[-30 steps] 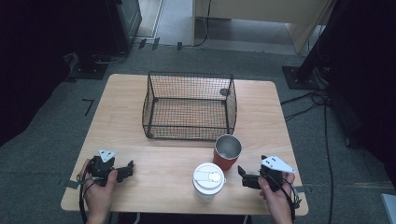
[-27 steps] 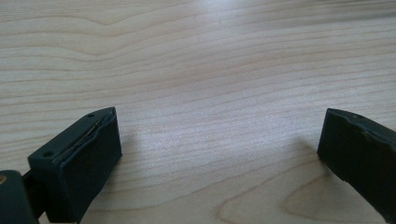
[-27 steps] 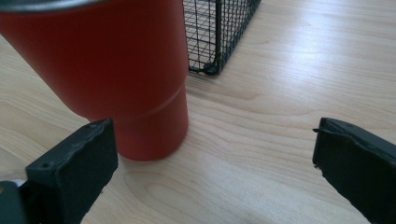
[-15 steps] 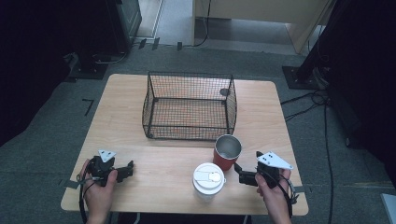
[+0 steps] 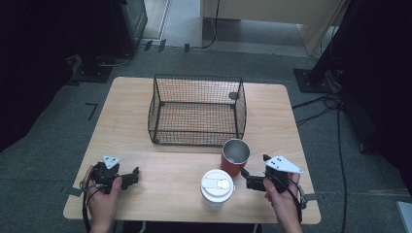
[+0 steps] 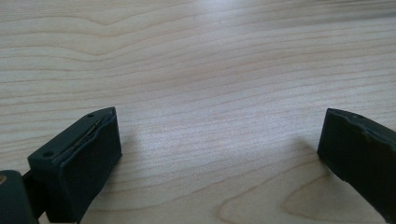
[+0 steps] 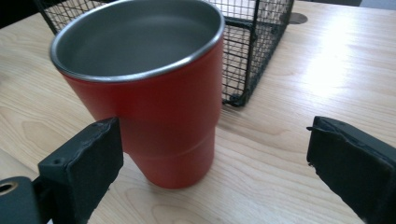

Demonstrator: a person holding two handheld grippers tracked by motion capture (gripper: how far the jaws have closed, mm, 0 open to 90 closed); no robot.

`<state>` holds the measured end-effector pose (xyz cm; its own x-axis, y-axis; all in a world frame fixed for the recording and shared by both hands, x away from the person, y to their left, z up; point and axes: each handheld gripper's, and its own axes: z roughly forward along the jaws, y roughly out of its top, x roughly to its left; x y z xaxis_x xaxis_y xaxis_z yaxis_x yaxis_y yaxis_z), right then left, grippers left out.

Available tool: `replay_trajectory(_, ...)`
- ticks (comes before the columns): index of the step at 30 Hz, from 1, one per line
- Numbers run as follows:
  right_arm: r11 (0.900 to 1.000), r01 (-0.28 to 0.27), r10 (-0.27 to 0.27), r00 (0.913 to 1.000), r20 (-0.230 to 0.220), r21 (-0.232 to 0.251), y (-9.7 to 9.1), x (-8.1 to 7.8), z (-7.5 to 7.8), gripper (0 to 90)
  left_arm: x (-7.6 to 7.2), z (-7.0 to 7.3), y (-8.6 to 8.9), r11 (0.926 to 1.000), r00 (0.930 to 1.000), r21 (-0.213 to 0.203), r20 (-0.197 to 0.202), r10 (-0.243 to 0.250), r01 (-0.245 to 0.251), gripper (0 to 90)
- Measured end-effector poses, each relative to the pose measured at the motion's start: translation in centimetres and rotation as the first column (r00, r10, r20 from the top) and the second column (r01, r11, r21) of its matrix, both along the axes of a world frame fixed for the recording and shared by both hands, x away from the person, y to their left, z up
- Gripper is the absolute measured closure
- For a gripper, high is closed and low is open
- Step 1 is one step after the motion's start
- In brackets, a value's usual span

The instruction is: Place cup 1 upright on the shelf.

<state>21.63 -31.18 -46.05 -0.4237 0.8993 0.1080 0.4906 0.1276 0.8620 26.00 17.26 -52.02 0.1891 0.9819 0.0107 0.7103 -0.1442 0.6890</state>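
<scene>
A red tumbler (image 5: 235,156) with a bare steel inside stands upright and empty near the table's front right. In the right gripper view the red tumbler (image 7: 149,93) looms close, just ahead of the jaws and nearer the left one. My right gripper (image 5: 246,177) lies low on the table to its right, pointing left at its base. The right gripper (image 7: 215,140) is open; its jaws have just been closing a little, and neither pad touches the tumbler. My left gripper (image 5: 134,174), at the front left, stands open over bare wood (image 6: 219,135).
A white lidded cup (image 5: 217,187) stands just left of the right gripper, in front of the tumbler. A black wire basket (image 5: 197,109), empty, sits behind them on the wooden table (image 5: 126,111). The basket's near corner (image 7: 247,70) is right behind the tumbler.
My right gripper has edged slightly left toward the red tumbler. The left hand has stayed in place.
</scene>
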Motion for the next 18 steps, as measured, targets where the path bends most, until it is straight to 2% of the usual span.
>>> replay_trajectory(3,0.9998,-0.020,0.020,0.9998,0.000,0.003,0.6,0.2,0.1,3.7,0.0,0.0,0.0,1.0000,1.0000,0.000,0.000,0.000,0.000,0.2)
replay_trajectory(6,0.9987,-0.035,0.035,0.9994,-0.005,0.036,0.9,0.4,0.2,3.6,0.0,0.0,0.0,1.0000,1.0000,0.000,0.000,0.000,0.000,0.2)
replay_trajectory(18,0.9969,-0.060,0.061,0.9981,-0.013,0.052,2.3,1.5,0.4,2.7,0.0,0.0,0.0,1.0000,1.0000,0.000,0.000,0.000,0.000,0.2)
